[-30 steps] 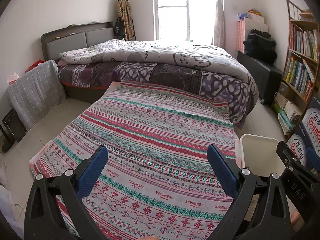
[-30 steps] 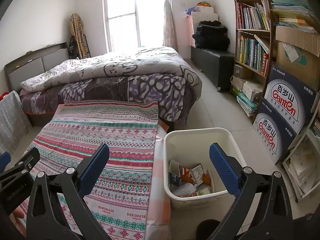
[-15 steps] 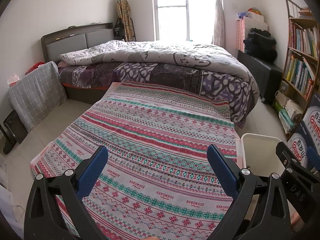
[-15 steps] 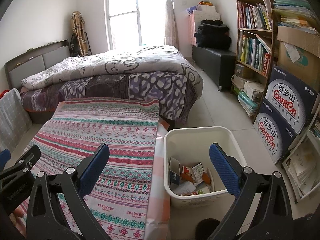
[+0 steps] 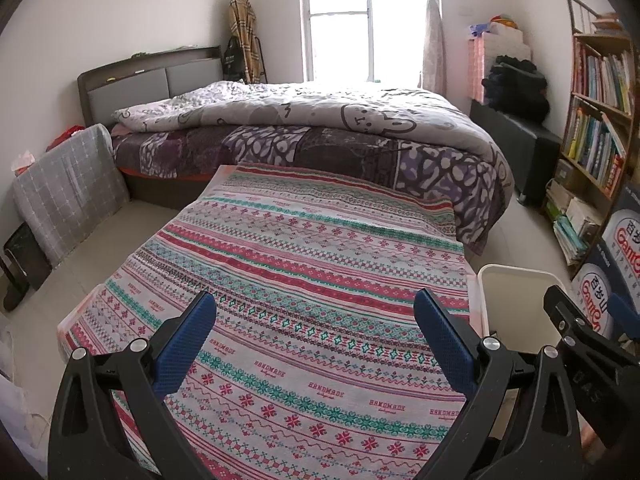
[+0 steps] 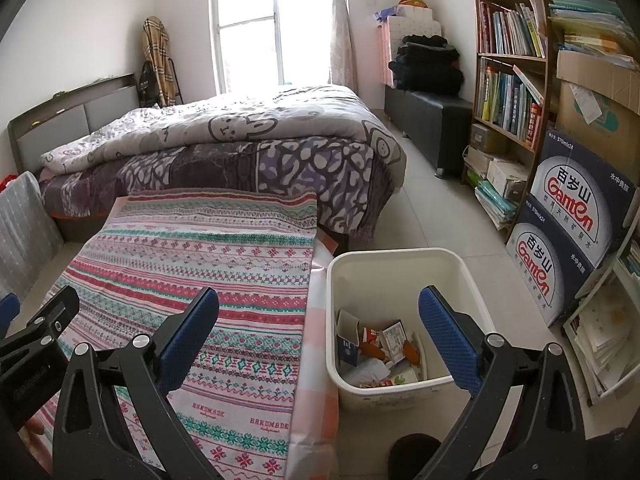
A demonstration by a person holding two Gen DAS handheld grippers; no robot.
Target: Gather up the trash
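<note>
Gaping wide, seemingly empty: left tool (image 5: 316, 334), right tool (image 6: 320, 330).

The left gripper (image 5: 314, 342) is held level, its 2 blue-padded jaws spread wide with nothing between them. The right gripper (image 6: 320, 340) sits just beside it, jaws equally wide and empty. Each gripper's black frame shows at the edge of the other's view.

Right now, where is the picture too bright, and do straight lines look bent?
Left wrist view: the window is washed out white; the bookshelf bows near the edge. Right wrist view: the window glares too; the trash bin stays sharp and evenly lit.
</note>
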